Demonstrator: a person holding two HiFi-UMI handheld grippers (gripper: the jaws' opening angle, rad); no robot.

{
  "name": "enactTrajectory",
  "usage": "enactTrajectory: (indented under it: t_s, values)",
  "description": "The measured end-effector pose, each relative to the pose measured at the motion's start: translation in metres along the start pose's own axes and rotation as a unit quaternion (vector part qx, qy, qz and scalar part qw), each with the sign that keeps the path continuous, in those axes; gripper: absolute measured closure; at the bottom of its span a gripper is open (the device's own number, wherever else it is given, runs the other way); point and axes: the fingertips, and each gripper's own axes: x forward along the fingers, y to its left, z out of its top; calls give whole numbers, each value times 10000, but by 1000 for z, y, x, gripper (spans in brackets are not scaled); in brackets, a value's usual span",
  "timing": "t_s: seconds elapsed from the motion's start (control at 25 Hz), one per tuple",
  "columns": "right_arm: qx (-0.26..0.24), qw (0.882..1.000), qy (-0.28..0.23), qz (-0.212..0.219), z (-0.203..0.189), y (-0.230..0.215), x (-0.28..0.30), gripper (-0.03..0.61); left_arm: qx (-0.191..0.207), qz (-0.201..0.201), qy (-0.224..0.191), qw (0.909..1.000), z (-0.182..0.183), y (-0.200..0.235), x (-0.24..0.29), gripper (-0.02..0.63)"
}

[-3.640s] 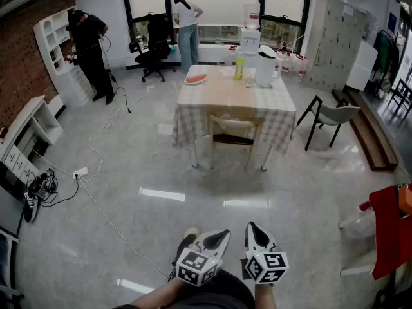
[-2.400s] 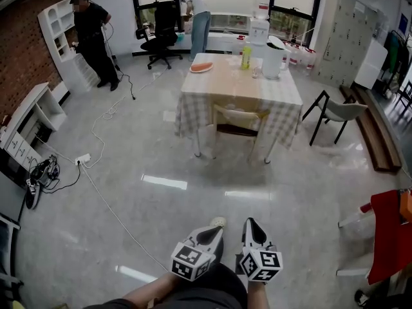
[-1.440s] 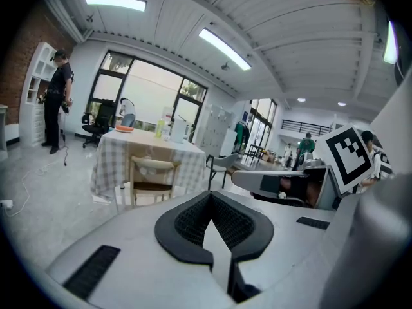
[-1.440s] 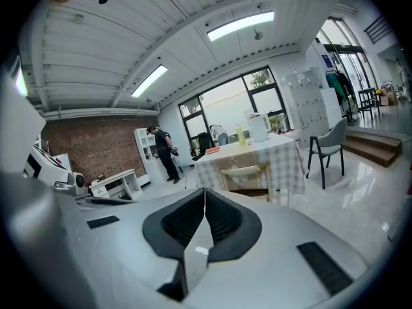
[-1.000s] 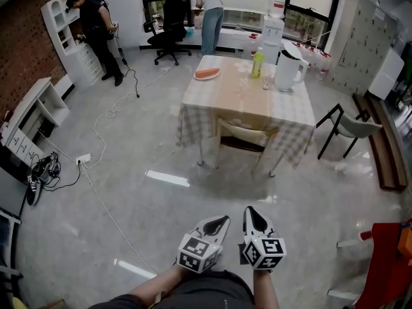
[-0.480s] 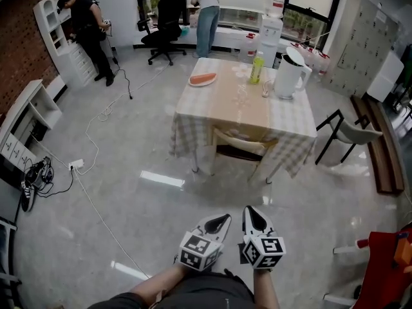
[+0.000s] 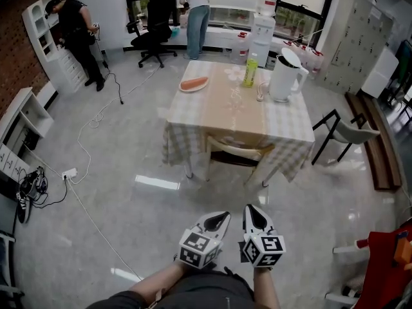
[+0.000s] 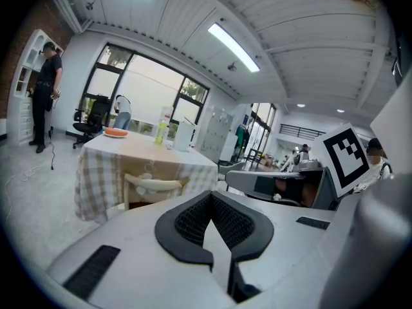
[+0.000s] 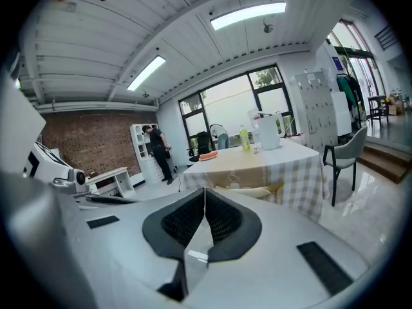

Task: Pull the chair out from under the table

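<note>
In the head view, the left gripper (image 7: 217,217) and the right gripper (image 7: 250,211) sit side by side low in the frame. Both point toward the desk (image 7: 226,110), with open floor between them and it. The chair (image 7: 237,152) is tucked under the near edge of the desk, and only its pale backrest and part of its seat show below the checked cloth. On the desk are a plate (image 7: 194,84), a green bottle (image 7: 250,71) and a white jug (image 7: 283,76). Only this view shows the white cable (image 7: 96,206) across the floor and the grey chair (image 7: 348,132) to the right of the desk. Two people (image 7: 195,13) stand at the far side of the room.

The left gripper view looks along closed fingers (image 8: 193,221). The dark pads meet with nothing between them. The chair's backrest appears beyond them, well apart, under the desk's edge. This view also shows the ceiling lights (image 8: 233,46) and the right gripper just beside.

The right gripper view also shows its fingers (image 9: 222,221) pressed together and empty. The chair's backrest is just past their tips in the picture but far off in the room. Only here does the brick wall (image 9: 90,143) appear at eye level.
</note>
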Motion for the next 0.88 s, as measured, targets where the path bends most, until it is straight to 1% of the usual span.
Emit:
enactTrajectory:
  t_s: [0.12, 0.32, 0.52, 0.72, 0.88]
  values:
    - [-6, 10000, 4, -69, 0, -4, 9, 568, 5, -51, 11, 10000, 2, 8, 7, 605]
    - [32, 9999, 22, -119, -7, -7, 16, 568, -143, -184, 87, 9997, 1, 15, 13, 604]
    - [74, 9998, 46, -202, -17, -12, 8, 568, -191, -393, 225, 9988, -11, 6, 14, 604]
    - [188, 9991, 43, -389, -23, -24, -2, 568, -132, -522, 369, 9979, -21, 0, 15, 605]
    - [226, 9990, 21, -387, -23, -25, -2, 568, -101, -493, 413, 9979, -23, 2, 14, 605]
